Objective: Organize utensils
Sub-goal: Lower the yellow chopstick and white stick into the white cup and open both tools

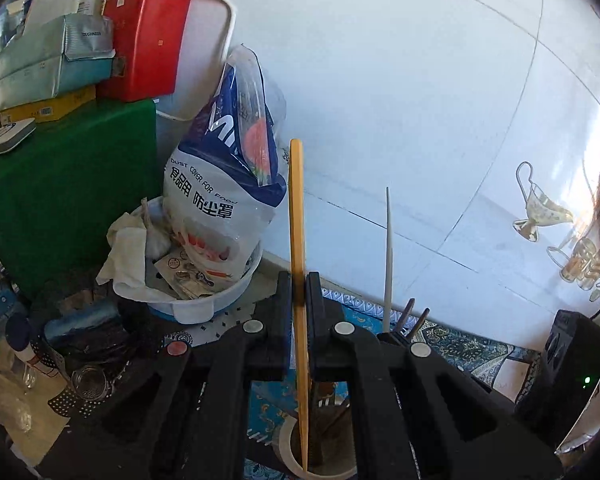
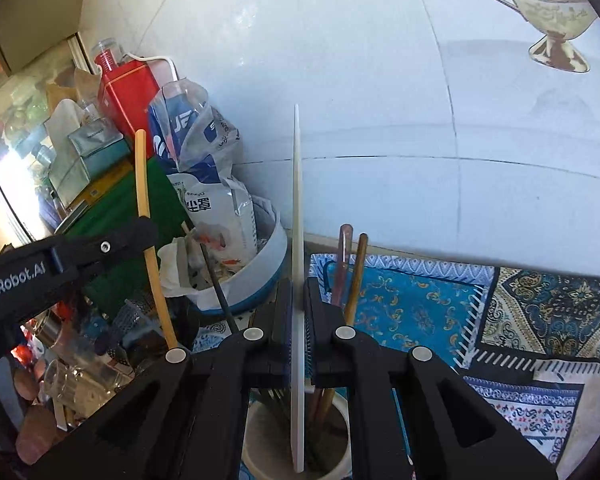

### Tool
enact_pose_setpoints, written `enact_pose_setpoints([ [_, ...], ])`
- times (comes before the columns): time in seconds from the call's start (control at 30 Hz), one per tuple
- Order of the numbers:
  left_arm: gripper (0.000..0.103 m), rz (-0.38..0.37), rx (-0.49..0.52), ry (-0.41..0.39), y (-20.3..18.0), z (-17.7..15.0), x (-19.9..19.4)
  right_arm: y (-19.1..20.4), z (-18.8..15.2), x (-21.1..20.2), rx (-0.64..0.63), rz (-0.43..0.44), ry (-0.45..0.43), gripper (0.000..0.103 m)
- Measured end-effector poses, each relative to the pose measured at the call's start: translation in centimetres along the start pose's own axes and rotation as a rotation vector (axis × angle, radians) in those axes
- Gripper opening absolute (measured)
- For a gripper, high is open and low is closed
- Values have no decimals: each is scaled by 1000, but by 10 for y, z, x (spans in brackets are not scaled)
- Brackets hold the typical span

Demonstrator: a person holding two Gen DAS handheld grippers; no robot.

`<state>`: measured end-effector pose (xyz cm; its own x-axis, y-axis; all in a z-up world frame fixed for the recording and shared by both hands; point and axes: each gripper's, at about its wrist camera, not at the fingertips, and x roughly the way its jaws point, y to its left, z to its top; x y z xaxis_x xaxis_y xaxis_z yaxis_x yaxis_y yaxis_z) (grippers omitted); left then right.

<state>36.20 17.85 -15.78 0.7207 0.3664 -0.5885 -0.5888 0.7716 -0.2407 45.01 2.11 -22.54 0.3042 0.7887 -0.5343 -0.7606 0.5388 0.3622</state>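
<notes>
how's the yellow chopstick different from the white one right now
The yellow chopstick is yellow and sits in the left gripper; the white chopstick is white and sits in the right gripper. Both stand upright, clamped mid-length, lower ends inside the holder.

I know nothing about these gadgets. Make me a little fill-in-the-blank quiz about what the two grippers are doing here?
1. The left gripper is shut on a ____ chopstick.
2. The right gripper is shut on a ____ chopstick.
3. Both chopsticks reach down into a pale round ____ that already holds other utensils.
4. The red tin stands on a ____ box.

Missing words: yellow; white; cup; green
</notes>
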Motion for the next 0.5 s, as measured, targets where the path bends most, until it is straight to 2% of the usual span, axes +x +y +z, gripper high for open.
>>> enact_pose_setpoints([
  [0.2, 4, 6, -8, -34, -1, -5, 11, -8, -12, 3, 5, 7, -17, 6],
  [0.33, 4, 22, 33, -53, -8, -17, 15, -12, -20, 3, -2, -3, 8, 6],
  [0.5, 4, 9, 77, 0, -14, -36, 17, -10, -29, -1, -36, -17, 49, 6],
])
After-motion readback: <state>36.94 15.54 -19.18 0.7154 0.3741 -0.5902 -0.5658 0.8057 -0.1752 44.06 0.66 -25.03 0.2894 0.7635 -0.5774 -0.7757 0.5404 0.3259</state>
